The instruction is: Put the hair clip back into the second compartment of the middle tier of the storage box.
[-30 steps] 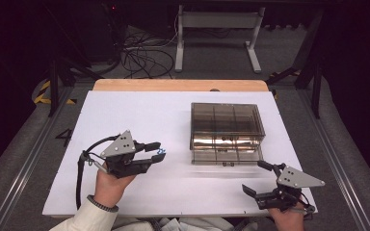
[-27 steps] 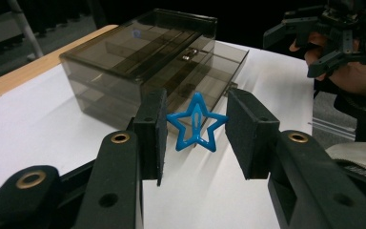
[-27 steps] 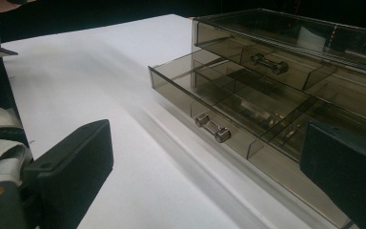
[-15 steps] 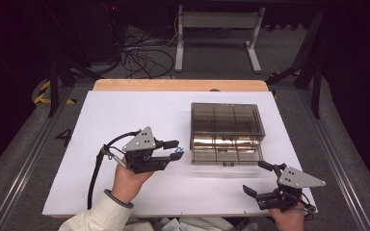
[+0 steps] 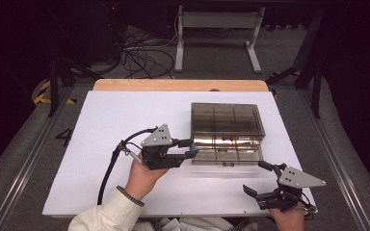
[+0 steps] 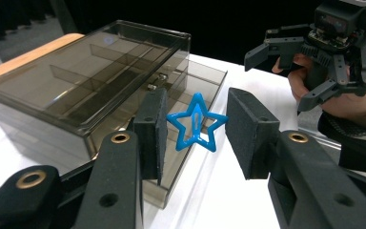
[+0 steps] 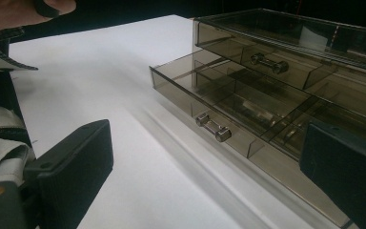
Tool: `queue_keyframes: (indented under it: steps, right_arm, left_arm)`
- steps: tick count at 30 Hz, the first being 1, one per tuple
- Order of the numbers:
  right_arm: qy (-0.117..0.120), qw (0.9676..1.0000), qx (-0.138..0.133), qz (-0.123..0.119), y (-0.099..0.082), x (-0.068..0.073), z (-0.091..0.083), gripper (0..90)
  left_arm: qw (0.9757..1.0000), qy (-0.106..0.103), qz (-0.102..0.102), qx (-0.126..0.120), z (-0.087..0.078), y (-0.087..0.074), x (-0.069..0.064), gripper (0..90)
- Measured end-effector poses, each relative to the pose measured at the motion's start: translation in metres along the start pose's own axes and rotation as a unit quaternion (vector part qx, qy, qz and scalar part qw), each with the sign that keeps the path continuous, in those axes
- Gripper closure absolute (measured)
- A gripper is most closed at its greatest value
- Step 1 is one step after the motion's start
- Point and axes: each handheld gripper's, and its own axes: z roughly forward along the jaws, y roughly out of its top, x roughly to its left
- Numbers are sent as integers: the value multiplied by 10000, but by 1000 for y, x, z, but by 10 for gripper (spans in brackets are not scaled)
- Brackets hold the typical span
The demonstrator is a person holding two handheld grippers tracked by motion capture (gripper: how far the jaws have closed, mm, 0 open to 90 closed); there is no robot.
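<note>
A smoky transparent drawer box (image 5: pixel 225 121) stands at the table's middle right, its lower drawer (image 5: pixel 227 156) pulled out towards me. My left gripper (image 5: pixel 191 148) is at the drawer's left front corner, shut on a blue star-shaped clip (image 5: pixel 193 152). In the left gripper view the star clip (image 6: pixel 197 123) hangs upright between the two pads, over the open drawer (image 6: pixel 190 119). My right gripper (image 5: pixel 256 178) rests open near the table's front right edge. The right gripper view looks along the drawer (image 7: pixel 228 102) with its metal handle (image 7: pixel 213 129).
The white table sheet (image 5: pixel 125 120) stretches bare to the left and behind my left hand. A wooden edge (image 5: pixel 178 85) runs along the far side. The box's upper drawer is shut, its handle (image 7: pixel 267 63) facing me. Cables and a stand lie on the floor beyond.
My left gripper has carried the blue star clip to the right, from mid-table up to the open drawer. The right gripper has stayed put.
</note>
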Motion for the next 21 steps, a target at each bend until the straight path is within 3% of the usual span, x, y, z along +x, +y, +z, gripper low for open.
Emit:
queue_keyframes:
  steps: [11, 21]
  right_arm:
    - [8, 10000, -30, 20, 0, -1, -1, 46]
    - [32, 10000, -45, 18, -1, -1, -2, 46]
  left_arm:
    - [9999, -110, 10, 31, 30, 7, -1, 600]
    - [9997, -130, 52, 219, 55, 8, -3, 600]
